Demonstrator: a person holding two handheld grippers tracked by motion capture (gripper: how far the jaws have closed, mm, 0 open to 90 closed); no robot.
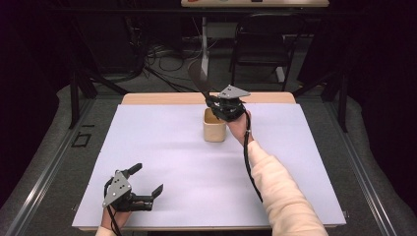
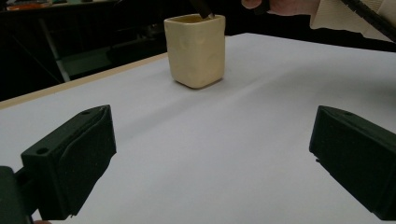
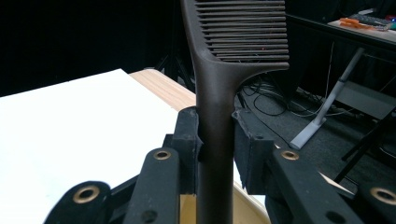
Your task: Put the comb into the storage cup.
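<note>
A dark comb (image 1: pixel 199 78) stands tilted, teeth end up, over a cream square cup (image 1: pixel 214 129) at the back middle of the white sheet. My right gripper (image 1: pixel 212 101) is shut on the comb's handle (image 3: pixel 215 107), just above the cup's rim (image 3: pixel 247 205). The handle's lower end (image 2: pixel 201 7) dips into the mouth of the cup (image 2: pixel 196 49). My left gripper (image 1: pixel 147 179) rests near the front left of the table, open with nothing between its jaws, and it faces the cup from a distance (image 2: pixel 210 158).
A white sheet (image 1: pixel 172 162) covers the wooden table (image 1: pixel 162 98). Behind the table stand a black chair (image 1: pixel 260 44), a white stand leg (image 1: pixel 204 49) and loose cables (image 1: pixel 162 61) on the floor. A sleeved forearm (image 1: pixel 280 187) crosses the sheet's right half.
</note>
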